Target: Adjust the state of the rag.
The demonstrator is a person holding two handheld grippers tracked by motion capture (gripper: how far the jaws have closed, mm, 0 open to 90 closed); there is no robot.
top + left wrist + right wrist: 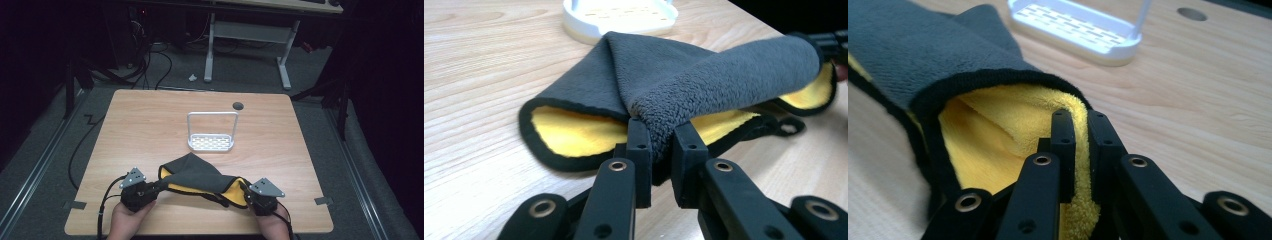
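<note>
Two pinches hold the cloth (pixel 197 177): my left gripper (pixel 663 145) clamps grey pile, my right gripper (pixel 1081 145) yellow edge. I'd lift evenly, keeping it taut, clear of the white rack (pixel 211 143).

Both grippers are black. The left gripper (pixel 151 189) and the right gripper (pixel 246 194) each carry a grey three-cornered plate on top, dotted with small screws. Each gripper's two flat, blocky jaws ride on linked bars pinned with brass-ringed rivets. A black cable (pixel 103 200) trails from the left gripper toward the near edge.
</note>
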